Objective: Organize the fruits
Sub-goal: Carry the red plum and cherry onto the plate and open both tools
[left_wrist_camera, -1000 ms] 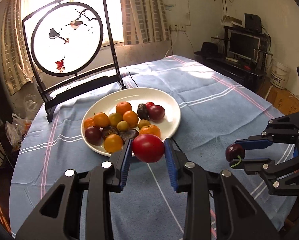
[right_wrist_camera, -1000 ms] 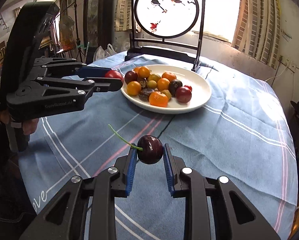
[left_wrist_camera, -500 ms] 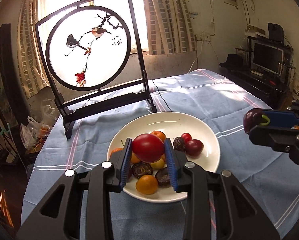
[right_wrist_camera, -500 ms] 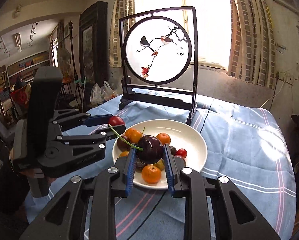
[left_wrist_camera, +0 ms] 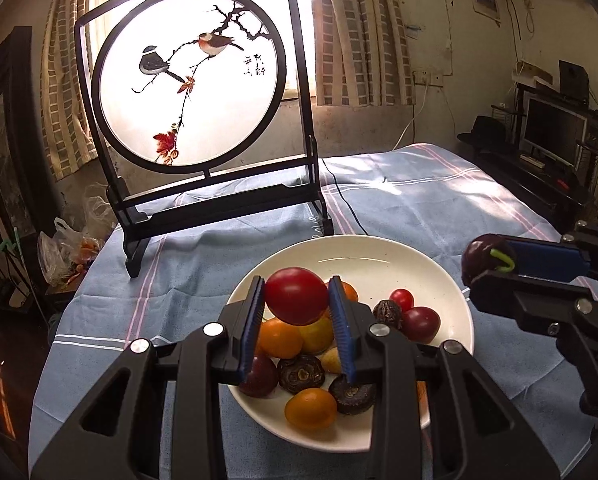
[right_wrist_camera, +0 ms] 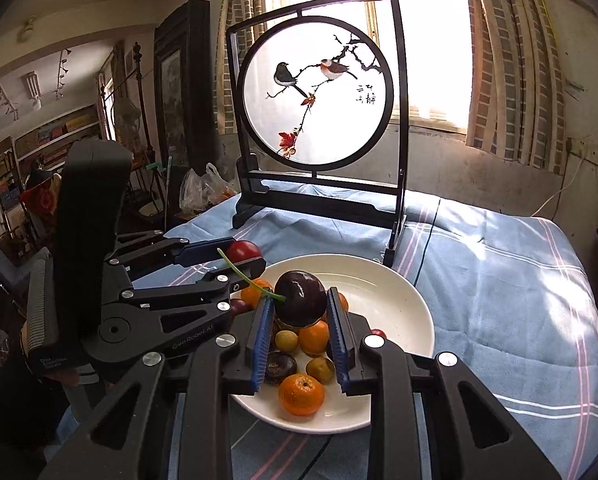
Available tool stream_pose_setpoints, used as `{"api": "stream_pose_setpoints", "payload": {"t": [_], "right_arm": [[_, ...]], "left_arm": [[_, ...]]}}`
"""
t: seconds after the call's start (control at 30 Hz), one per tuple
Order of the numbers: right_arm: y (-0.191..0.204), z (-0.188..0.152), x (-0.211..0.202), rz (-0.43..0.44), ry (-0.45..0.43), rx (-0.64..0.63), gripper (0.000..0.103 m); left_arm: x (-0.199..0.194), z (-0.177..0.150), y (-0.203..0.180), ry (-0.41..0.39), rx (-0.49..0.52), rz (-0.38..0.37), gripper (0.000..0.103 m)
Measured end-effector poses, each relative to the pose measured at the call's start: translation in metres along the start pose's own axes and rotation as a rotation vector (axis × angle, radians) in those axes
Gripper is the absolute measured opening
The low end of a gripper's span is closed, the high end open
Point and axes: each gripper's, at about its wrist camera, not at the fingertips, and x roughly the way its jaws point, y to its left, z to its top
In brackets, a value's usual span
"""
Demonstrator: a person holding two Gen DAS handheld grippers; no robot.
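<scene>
Compared with one second ago, both grippers have been carried from the bare tablecloth (left_wrist_camera: 439, 200) to above the white plate (left_wrist_camera: 379, 256), and the bird screen (left_wrist_camera: 189, 92) appears nearer. The left gripper (left_wrist_camera: 297, 300) is clamped on a red tomato (left_wrist_camera: 296, 295). The right gripper (right_wrist_camera: 299, 308) is clamped on a dark cherry (right_wrist_camera: 300, 298) with a green stem. Both fruits are held over the piled fruit (left_wrist_camera: 311, 408) on the plate. Behind the plate the screen stands upright, touching the tablecloth; a black cable (left_wrist_camera: 349, 208) runs beside it.
</scene>
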Motion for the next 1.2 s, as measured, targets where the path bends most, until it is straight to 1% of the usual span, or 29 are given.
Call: {"api": "stream_pose_setpoints", "payload": {"t": [0.1,0.2,0.43,0.73,0.83,0.97,1.07,1.13,1.2], "right_arm": [[-0.002,-0.002,0.004,-0.006,0.011,0.005,0.027],[-0.006,-0.004,0.009,-0.041,0.020,0.007,0.027],[-0.022,-0.004,0.020,-0.063,0.043,0.041,0.027],[-0.028,-0.006,0.028,-0.077,0.066,0.050,0.027],[-0.031,-0.008,0.034,-0.091,0.078,0.052,0.027],[-0.036,-0.009,0.040,-0.095,0.087,0.062,0.027],[-0.040,-0.008,0.052,-0.102,0.116,0.063,0.027],[-0.042,-0.007,0.063,-0.118,0.134,0.064,0.027],[-0.043,-0.006,0.070,-0.119,0.142,0.066,0.027]], "left_arm": [[0.004,-0.002,0.002,0.010,0.005,0.003,0.032],[0.008,-0.003,0.005,0.022,-0.001,0.012,0.032],[0.015,-0.001,0.027,0.034,-0.065,0.031,0.032],[0.026,-0.008,0.011,0.058,-0.008,0.024,0.032],[0.027,-0.010,0.008,0.060,0.004,0.033,0.032],[0.027,-0.008,0.016,0.055,-0.016,0.045,0.032],[0.032,-0.007,0.019,0.065,-0.039,0.041,0.032],[0.039,-0.008,0.012,0.081,-0.032,0.028,0.032],[0.045,-0.008,0.004,0.091,-0.004,0.027,0.032]]}}
